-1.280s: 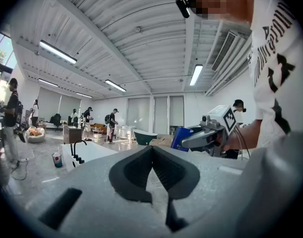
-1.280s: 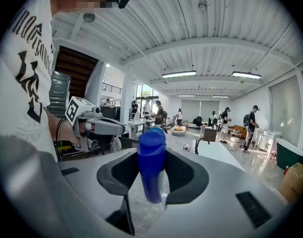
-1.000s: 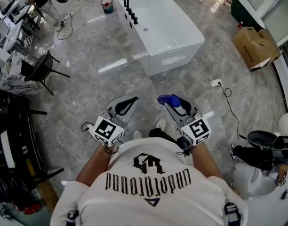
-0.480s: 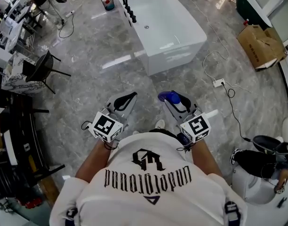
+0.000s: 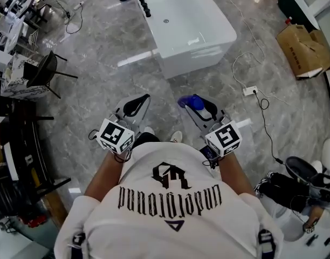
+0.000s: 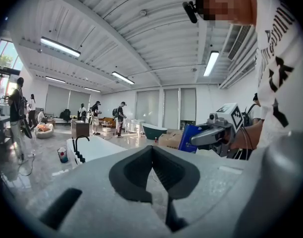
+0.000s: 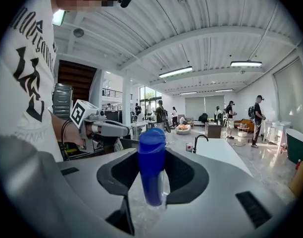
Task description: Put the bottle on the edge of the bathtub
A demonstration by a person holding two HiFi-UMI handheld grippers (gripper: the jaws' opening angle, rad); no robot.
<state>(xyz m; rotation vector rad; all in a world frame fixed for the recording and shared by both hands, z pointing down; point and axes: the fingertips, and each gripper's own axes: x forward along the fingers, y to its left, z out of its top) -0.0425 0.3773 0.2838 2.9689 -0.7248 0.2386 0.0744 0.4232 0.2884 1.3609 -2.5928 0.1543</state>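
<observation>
The right gripper (image 5: 197, 108) clamps the blue bottle (image 7: 151, 172). The left gripper (image 5: 133, 106) is clenched and empty. The bathtub (image 5: 192, 61) lies far ahead. The bottle could slip in transit or topple off the narrow rim.

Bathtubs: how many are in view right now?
2. A white bathtub stands straight ahead; a dark green bathtub sits beyond it, to the right. Others may be hidden.
</observation>
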